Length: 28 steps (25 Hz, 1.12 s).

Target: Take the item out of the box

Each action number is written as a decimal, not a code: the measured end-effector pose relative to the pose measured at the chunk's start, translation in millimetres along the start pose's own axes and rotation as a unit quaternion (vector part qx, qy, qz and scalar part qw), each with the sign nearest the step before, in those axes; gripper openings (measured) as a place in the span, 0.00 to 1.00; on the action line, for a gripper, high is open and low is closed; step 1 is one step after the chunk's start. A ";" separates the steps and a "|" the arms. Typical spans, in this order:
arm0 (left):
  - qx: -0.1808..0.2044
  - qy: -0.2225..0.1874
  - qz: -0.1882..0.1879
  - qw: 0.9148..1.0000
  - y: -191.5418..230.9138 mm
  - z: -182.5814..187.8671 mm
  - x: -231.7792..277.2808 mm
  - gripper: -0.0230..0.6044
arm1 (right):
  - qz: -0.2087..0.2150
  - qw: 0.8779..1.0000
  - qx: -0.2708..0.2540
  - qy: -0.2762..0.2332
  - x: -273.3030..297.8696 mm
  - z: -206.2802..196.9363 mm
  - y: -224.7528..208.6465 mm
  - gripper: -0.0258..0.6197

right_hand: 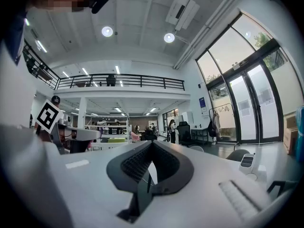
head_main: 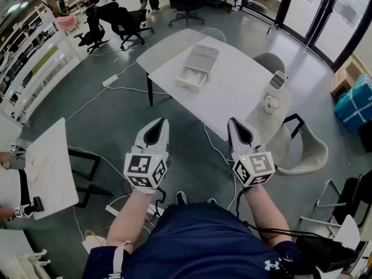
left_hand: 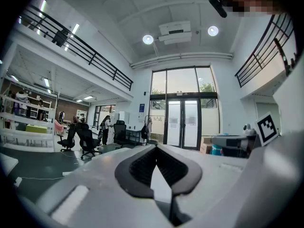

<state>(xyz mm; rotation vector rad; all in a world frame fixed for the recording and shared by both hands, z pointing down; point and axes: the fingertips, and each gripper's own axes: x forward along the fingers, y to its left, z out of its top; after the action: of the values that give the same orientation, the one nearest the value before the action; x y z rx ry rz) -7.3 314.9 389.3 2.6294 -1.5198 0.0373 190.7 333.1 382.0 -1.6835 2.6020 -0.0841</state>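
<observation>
Box [head_main: 197, 67] on white table [head_main: 232, 92], grey chair [head_main: 305, 150] alongside, cables [head_main: 93, 100] across floor [head_main: 119, 129].

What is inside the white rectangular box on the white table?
The white rectangular box seems partly slid open. Its exposed part looks plain white, with no item distinguishable. Its cover hides the rest.

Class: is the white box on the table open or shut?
Open. The white box has its inner tray pulled out at the near end; its contents cannot be told.
</observation>
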 end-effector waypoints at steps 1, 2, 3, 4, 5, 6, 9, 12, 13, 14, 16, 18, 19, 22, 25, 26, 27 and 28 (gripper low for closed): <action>-0.002 0.000 0.000 1.000 5.3 -0.3 1.8 0.04 | -0.001 1.000 0.000 0.001 4.9 -0.3 1.1 0.04; -0.003 0.001 0.000 1.000 10.6 -0.7 3.6 0.04 | -0.002 1.000 0.000 0.001 9.9 -0.7 2.3 0.04; -0.005 0.001 -0.001 1.000 16.3 -1.4 5.3 0.04 | -0.003 1.000 0.000 0.002 15.0 -1.5 3.7 0.04; -0.006 0.001 -0.001 1.000 22.3 -2.2 6.9 0.04 | -0.005 1.000 0.000 0.003 20.2 -2.7 5.4 0.04; -0.007 0.001 -0.002 1.000 28.8 -3.1 8.4 0.04 | -0.007 1.000 0.000 0.004 25.6 -4.1 7.4 0.04; -0.007 0.000 -0.003 1.000 35.8 -3.6 9.8 0.04 | -0.009 1.000 0.000 0.005 31.3 -5.4 9.7 0.04; -0.008 -0.005 -0.006 1.000 59.2 -1.3 13.1 0.04 | -0.006 1.000 0.005 0.016 50.7 -9.1 19.1 0.04; -0.012 -0.008 -0.005 1.000 85.5 -1.2 14.3 0.04 | 0.003 1.000 0.015 0.026 69.2 -12.4 30.3 0.04; -0.016 -0.006 -0.005 1.000 93.7 -3.1 14.1 0.04 | 0.000 1.000 0.017 0.027 72.5 -12.7 32.8 0.04; -0.020 -0.004 -0.006 1.000 101.3 -5.5 13.2 0.04 | -0.007 0.999 0.017 0.027 74.7 -13.1 34.5 0.04; -0.026 -0.002 -0.009 1.000 116.3 -9.8 10.8 0.04 | -0.024 0.999 0.016 0.028 79.8 -14.2 35.8 0.04; -0.028 -0.001 -0.008 1.000 133.3 -13.0 9.4 0.04 | -0.038 0.999 0.016 0.029 90.5 -16.8 35.9 0.04; -0.029 -0.001 -0.005 1.000 142.2 -14.5 8.7 0.04 | -0.043 0.998 0.017 0.031 97.1 -18.5 36.5 0.04; -0.037 -0.002 0.004 0.999 164.3 -19.2 7.3 0.04 | -0.045 0.998 0.015 0.039 114.5 -23.2 39.8 0.04; -0.048 -0.002 0.014 0.999 178.4 -22.0 12.2 0.04 | -0.040 0.998 0.008 0.048 132.1 -24.0 38.1 0.04; -0.050 -0.002 0.016 0.999 182.3 -22.5 14.4 0.04 | -0.038 0.998 0.007 0.049 139.0 -23.5 36.8 0.04; -0.051 -0.001 0.019 0.999 186.0 -23.2 17.0 0.04 | -0.036 0.998 0.006 0.049 146.5 -23.2 35.4 0.04; -0.050 0.001 0.021 0.999 190.0 -23.9 19.8 0.04 | -0.033 0.998 0.006 0.048 154.4 -23.6 34.2 0.04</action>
<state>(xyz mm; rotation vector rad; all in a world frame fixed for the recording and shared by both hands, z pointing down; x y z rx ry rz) -161.1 206.2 429.4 2.5193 -1.5357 -0.0321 94.8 206.8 402.4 -1.8059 2.6060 -0.1884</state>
